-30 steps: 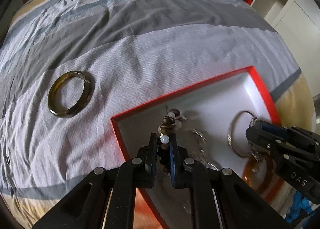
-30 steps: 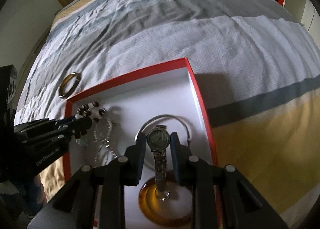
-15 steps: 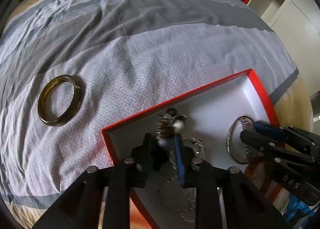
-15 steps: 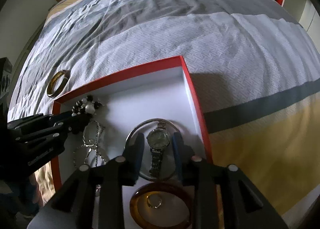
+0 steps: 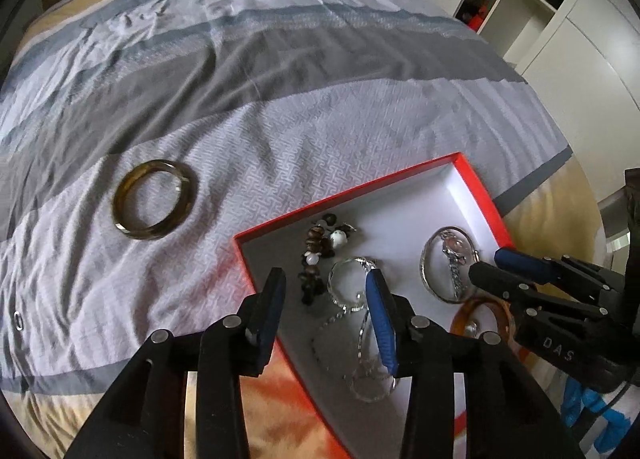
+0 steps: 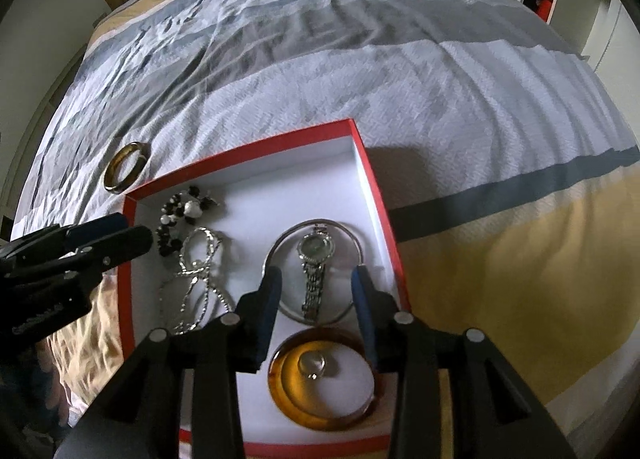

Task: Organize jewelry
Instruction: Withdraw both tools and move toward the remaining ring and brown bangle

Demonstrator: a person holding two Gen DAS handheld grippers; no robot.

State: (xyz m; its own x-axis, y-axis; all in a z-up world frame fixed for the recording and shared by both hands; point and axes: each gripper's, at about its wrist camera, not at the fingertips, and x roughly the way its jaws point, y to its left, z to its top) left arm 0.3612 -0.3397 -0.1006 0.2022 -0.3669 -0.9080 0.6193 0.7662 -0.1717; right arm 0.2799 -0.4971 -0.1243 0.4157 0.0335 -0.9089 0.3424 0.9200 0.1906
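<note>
Both tongs were let go at this point. The left gripper (image 5: 326, 291) had its jaws just been opening, and they stood apart with nothing pinched; the beaded bracelet (image 5: 316, 255) lay loose on the box floor just ahead of the tips. Same story on the right gripper (image 6: 316, 283): jaws just been opening, spread to either side of the watch (image 6: 315, 259), pads not touching it. The watch sat flat inside the thin silver bangle (image 6: 312, 271).

Moving outward, everything so far was inside the red box (image 6: 376, 195): a tangle of silver chains (image 6: 200, 271) next to the beads, and an amber bangle (image 6: 320, 411) near the front with a small ring (image 6: 314, 363) inside it. The one thing not yet in was the dark bangle (image 5: 155, 199), lying on the striped bedspread (image 5: 280, 91) well apart from the box, off its left corner.

What I'd worry about: the box sits on soft bedding, so leaning a gripper on its rim could tip it and slide everything into a pile. The chains already looked knotted, and a fingertip dragging through them might hook a loop and pull them out. Also that dark bangle is smooth and rounded, so a shallow pinch might let it squirt out sideways.
</note>
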